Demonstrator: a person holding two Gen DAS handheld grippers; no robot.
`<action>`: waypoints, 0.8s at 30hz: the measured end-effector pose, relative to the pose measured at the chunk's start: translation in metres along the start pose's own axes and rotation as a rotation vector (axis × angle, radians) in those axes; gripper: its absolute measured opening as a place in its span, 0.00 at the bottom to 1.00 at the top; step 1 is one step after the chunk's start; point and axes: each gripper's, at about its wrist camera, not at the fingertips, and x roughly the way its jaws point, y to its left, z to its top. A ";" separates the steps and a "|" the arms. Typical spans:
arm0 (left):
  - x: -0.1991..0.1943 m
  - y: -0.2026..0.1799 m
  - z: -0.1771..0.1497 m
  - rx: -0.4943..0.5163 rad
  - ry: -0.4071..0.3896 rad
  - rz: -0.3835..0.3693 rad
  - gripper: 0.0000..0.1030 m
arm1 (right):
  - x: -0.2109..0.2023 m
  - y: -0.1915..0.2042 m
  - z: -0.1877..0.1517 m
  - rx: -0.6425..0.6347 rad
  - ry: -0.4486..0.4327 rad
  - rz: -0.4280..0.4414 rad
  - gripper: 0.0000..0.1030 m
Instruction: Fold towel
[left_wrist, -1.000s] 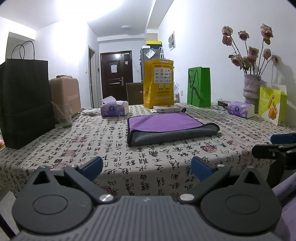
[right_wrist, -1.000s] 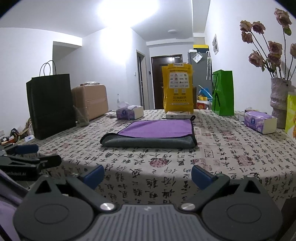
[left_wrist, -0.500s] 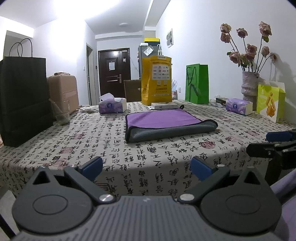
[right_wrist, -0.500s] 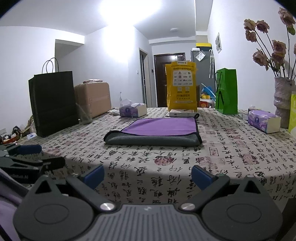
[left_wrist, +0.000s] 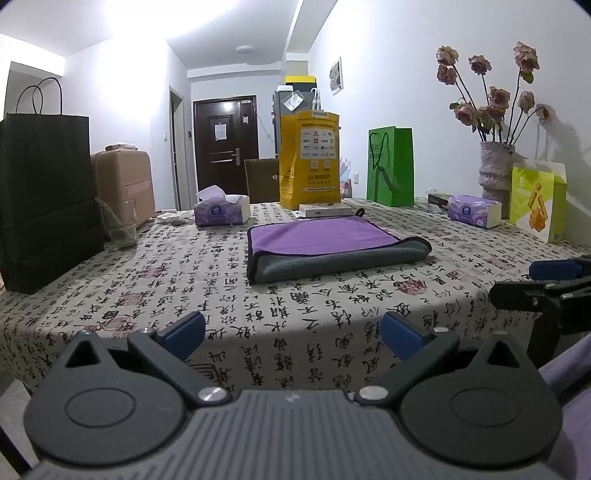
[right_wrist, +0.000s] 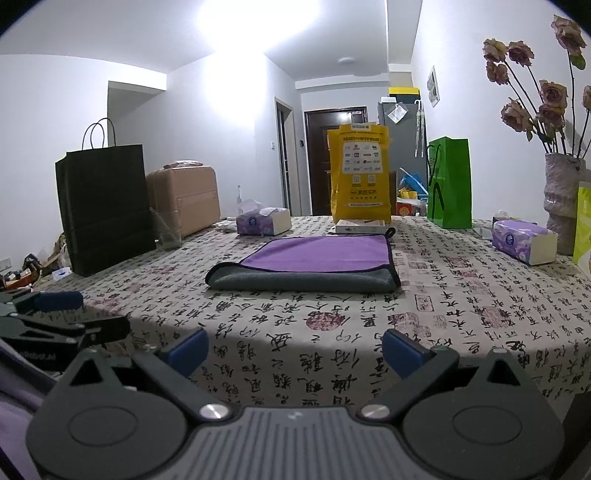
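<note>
A purple towel with a grey underside (left_wrist: 332, 245) lies folded flat in the middle of the table; it also shows in the right wrist view (right_wrist: 310, 264). My left gripper (left_wrist: 293, 334) is open and empty, held off the table's near edge, well short of the towel. My right gripper (right_wrist: 293, 349) is open and empty too, at the same near edge. Each gripper shows from the side in the other's view: the right one (left_wrist: 546, 284) and the left one (right_wrist: 55, 317).
The table carries a calligraphy-print cloth (left_wrist: 207, 295). Around the towel stand a black paper bag (left_wrist: 44, 199), a glass (left_wrist: 120, 229), tissue boxes (left_wrist: 219, 210) (left_wrist: 474, 212), a yellow bag (left_wrist: 310, 158), a green bag (left_wrist: 389, 171), a flower vase (left_wrist: 495, 170) and a yellow-green bag (left_wrist: 537, 201).
Both grippers have shifted slightly at the table's near edge, so the view sits a little differently. The towel has not moved and both grippers stay open.
</note>
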 end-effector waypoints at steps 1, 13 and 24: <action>0.000 0.000 0.000 -0.001 0.000 0.000 1.00 | 0.000 0.000 0.000 -0.001 -0.001 0.001 0.98; 0.006 0.000 -0.002 -0.004 0.028 -0.013 1.00 | 0.002 0.000 -0.004 0.012 -0.004 -0.002 0.98; 0.027 -0.006 -0.005 -0.002 0.090 -0.008 1.00 | 0.013 -0.008 -0.008 0.052 -0.010 -0.027 0.98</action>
